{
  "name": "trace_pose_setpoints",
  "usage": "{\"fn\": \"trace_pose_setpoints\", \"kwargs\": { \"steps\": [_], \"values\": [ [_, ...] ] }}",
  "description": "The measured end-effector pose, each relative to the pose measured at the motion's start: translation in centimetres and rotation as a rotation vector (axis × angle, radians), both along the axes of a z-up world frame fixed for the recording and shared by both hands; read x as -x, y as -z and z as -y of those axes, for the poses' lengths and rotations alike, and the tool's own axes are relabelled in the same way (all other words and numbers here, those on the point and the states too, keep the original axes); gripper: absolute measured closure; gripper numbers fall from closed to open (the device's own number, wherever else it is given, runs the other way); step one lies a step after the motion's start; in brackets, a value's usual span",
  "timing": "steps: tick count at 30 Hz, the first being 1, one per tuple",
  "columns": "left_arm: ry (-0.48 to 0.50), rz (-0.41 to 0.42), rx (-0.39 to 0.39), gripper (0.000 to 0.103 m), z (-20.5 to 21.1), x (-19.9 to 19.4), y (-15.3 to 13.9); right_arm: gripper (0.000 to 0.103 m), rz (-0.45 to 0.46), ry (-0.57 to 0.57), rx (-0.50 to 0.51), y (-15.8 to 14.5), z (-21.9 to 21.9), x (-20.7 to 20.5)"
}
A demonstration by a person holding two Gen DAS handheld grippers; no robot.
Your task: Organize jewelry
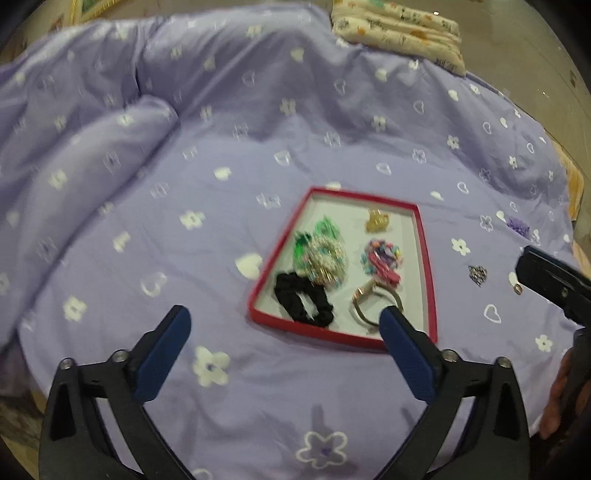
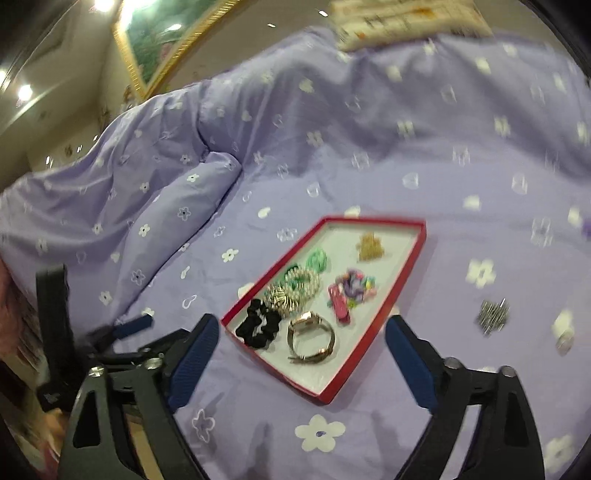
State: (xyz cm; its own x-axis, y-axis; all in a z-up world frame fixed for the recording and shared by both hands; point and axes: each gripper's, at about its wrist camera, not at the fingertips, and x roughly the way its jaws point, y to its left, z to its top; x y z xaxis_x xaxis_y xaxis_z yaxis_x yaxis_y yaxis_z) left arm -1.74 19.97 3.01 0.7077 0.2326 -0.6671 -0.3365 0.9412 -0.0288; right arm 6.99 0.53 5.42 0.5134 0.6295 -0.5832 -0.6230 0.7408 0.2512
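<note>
A red-rimmed tray lies on the purple bedspread. It holds a black scrunchie, a silver-green bead pile, a metal bracelet, colourful clips and a gold clip. A silver heart brooch, a small ring and a purple piece lie on the spread to the tray's right. My left gripper is open and empty, near the tray's front edge. My right gripper is open and empty above the tray's near end.
The purple flower-print bedspread is bunched in folds at the left. A folded patterned quilt lies at the far edge. A framed picture hangs on the wall. The right gripper's body shows at the right edge.
</note>
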Motion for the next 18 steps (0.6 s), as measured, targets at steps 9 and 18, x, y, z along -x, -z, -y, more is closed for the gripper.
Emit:
{"fn": "trace_pose_setpoints", "kwargs": {
  "steps": [9,18],
  "values": [
    [-0.027,-0.013,-0.035,0.0,0.2,0.5,2.2,0.0,0.027,0.024,0.083,3.5,-0.9,1.3],
    [-0.04,0.012,-0.047,0.0,0.6,1.4,3.8,0.0,0.0,0.052,0.09,6.7,-0.5,2.0]
  ]
}}
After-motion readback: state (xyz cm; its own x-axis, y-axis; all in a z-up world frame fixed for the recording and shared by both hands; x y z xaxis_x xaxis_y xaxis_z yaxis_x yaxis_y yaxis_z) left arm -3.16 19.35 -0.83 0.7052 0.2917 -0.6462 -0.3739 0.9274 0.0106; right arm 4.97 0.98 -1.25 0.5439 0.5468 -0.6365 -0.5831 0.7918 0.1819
